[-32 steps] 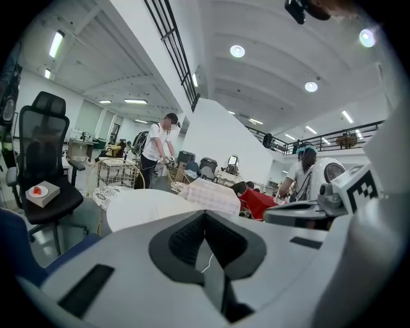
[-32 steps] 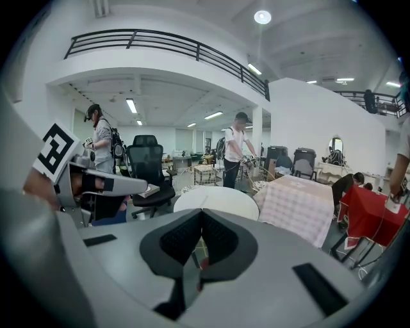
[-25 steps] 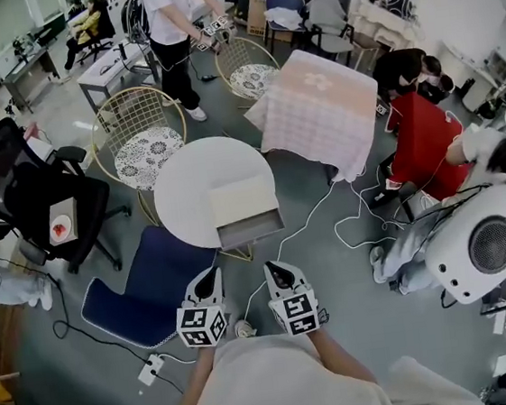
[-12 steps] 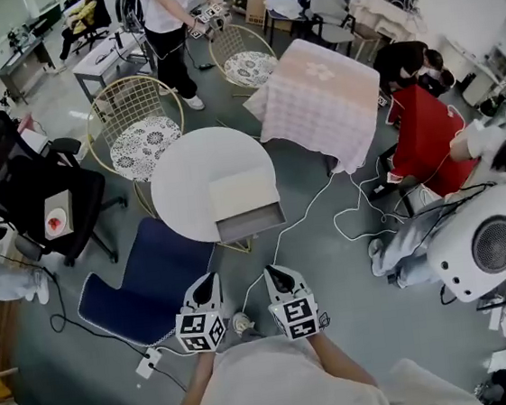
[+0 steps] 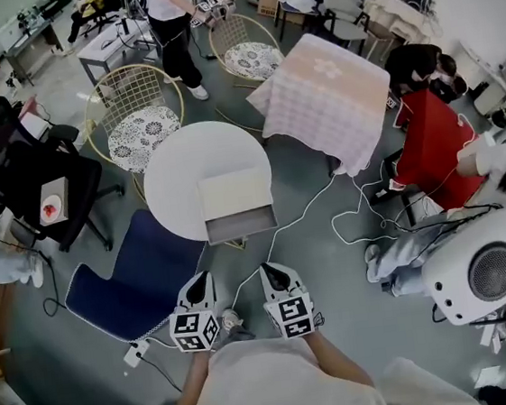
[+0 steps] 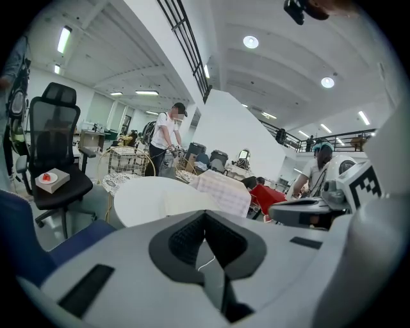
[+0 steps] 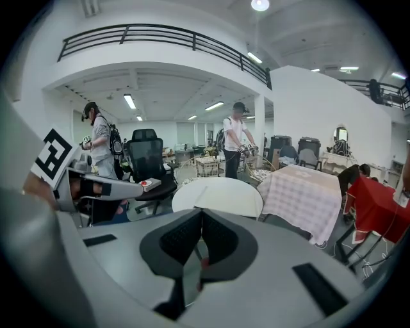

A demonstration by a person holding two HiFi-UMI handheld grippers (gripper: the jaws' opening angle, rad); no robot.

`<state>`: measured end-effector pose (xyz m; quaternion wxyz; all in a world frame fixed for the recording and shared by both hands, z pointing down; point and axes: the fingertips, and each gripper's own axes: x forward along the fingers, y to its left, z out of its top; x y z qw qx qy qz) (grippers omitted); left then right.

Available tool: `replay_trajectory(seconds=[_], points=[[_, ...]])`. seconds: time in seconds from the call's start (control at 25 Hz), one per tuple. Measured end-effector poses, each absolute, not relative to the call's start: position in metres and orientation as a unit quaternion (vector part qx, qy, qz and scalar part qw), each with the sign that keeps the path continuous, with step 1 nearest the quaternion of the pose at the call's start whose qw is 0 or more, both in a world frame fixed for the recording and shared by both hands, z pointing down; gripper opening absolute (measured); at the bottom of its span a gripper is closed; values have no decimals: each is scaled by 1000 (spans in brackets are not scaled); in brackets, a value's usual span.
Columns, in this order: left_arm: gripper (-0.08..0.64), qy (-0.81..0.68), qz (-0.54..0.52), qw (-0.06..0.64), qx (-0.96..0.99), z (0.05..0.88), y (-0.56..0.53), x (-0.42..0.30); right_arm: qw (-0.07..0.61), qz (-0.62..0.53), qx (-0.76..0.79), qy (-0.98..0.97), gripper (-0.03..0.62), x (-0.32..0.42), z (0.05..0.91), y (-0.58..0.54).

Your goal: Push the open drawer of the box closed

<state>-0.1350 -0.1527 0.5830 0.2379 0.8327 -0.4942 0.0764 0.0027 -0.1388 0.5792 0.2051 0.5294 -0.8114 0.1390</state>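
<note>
A cream box (image 5: pixel 234 193) stands on the near edge of a round white table (image 5: pixel 177 174), and its grey drawer (image 5: pixel 240 223) is pulled out toward me. My left gripper (image 5: pixel 199 280) and right gripper (image 5: pixel 269 271) hang side by side well short of the table, above the floor, both pointing at the drawer. Each is shut with nothing between the pads. In the left gripper view its jaws (image 6: pixel 205 215) meet, with the table (image 6: pixel 138 198) and box (image 6: pixel 192 204) beyond. The right gripper (image 7: pixel 202 215) shows the same table (image 7: pixel 221 192) ahead.
A blue chair (image 5: pixel 127 289) sits left of the drawer. Two wire chairs (image 5: pixel 140 124) and a checked-cloth table (image 5: pixel 327 98) stand behind the round table. A black office chair (image 5: pixel 24 187) is at the left. Cables (image 5: pixel 346 223) and a white round machine (image 5: pixel 478 262) lie to the right.
Both grippers have sunk slightly and stayed shut. The table and box sit a little further left and lower in the head view.
</note>
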Motion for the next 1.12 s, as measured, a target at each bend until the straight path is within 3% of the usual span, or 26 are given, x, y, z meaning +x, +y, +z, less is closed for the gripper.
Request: replay_trajectory(seconds=[0.64, 1.12], points=[[12, -527, 84, 219, 817, 567, -170, -96, 189, 133, 499, -835, 15, 42, 567, -179], [12, -512, 110, 261, 811, 605, -143, -86, 224, 186, 483, -826, 17, 47, 612, -142]])
